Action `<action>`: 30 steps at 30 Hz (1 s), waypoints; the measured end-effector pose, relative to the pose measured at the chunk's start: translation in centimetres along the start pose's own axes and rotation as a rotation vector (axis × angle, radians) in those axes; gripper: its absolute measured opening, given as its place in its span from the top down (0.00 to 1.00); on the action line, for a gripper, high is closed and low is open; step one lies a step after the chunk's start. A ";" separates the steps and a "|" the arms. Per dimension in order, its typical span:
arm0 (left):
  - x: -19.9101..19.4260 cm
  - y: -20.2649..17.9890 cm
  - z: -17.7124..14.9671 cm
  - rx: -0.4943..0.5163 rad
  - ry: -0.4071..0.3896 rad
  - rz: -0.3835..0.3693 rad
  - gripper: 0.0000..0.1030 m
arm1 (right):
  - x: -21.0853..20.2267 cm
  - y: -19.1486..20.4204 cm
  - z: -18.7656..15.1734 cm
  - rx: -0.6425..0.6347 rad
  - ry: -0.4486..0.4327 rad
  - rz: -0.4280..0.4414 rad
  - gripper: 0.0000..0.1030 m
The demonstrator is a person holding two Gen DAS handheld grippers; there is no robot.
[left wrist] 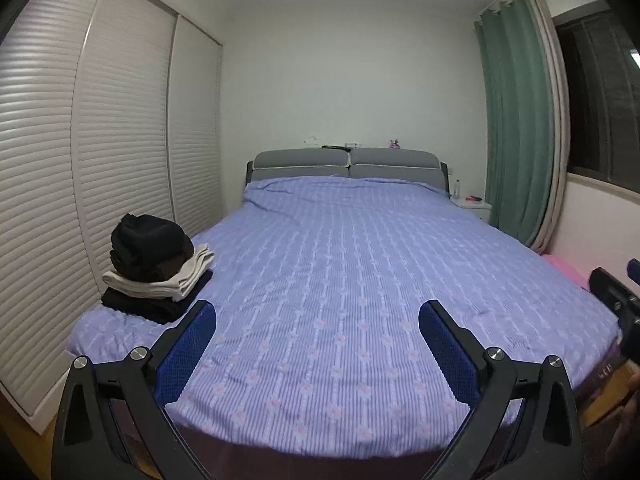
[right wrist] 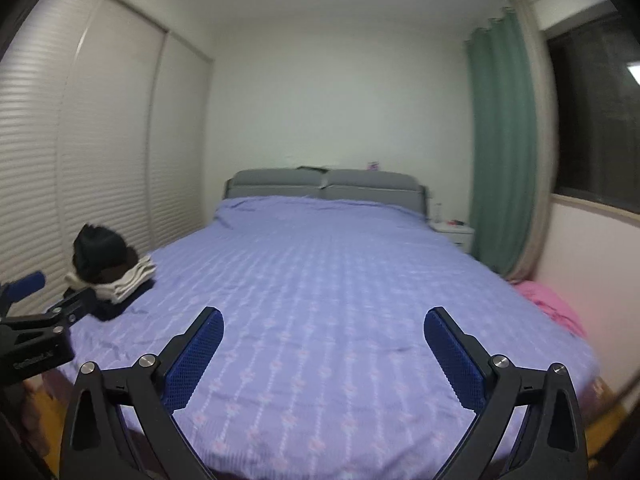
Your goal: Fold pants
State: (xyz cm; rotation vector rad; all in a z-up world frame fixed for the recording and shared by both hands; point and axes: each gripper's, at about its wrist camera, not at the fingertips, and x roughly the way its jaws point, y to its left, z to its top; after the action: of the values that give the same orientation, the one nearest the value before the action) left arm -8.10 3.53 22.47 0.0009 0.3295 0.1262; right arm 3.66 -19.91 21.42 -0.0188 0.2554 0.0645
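Both hand-held grippers, left [left wrist: 318, 320] and right [right wrist: 324, 326], gape empty over the bed [left wrist: 360, 260]; folded clothes stack [left wrist: 158, 268] sits at its left edge

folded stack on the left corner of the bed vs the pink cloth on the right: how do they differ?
The folded stack is neat, flat layers of black, brown and cream; the pink cloth is one colour, crumpled and unfolded. The stack sits squarely on the bedspread at its near left corner; the pink cloth lies at the bed's right edge, by the wall. The stack stands tall; the pink cloth lies lower. Both are fabric, and neither gripper touches them.
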 end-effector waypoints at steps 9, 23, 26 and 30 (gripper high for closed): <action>-6.0 0.1 -0.4 0.012 -0.037 0.006 0.00 | -6.7 -1.1 -1.3 0.040 -0.008 -0.076 0.01; -7.9 0.5 -1.4 0.009 -0.016 0.018 0.00 | -9.7 -0.6 -1.6 0.008 -0.014 -0.051 0.01; -7.9 0.1 -1.7 0.020 -0.018 0.019 0.00 | -9.8 -0.5 -1.8 0.006 -0.013 -0.046 0.01; -7.5 -0.4 -2.4 0.038 -0.015 0.017 0.00 | -9.7 -0.3 -2.0 -0.003 -0.017 -0.050 0.01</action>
State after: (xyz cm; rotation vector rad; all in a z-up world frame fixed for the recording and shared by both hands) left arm -15.87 2.17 22.62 0.0419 0.3166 0.1370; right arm -6.17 -20.89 21.92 -0.0273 0.2373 0.0154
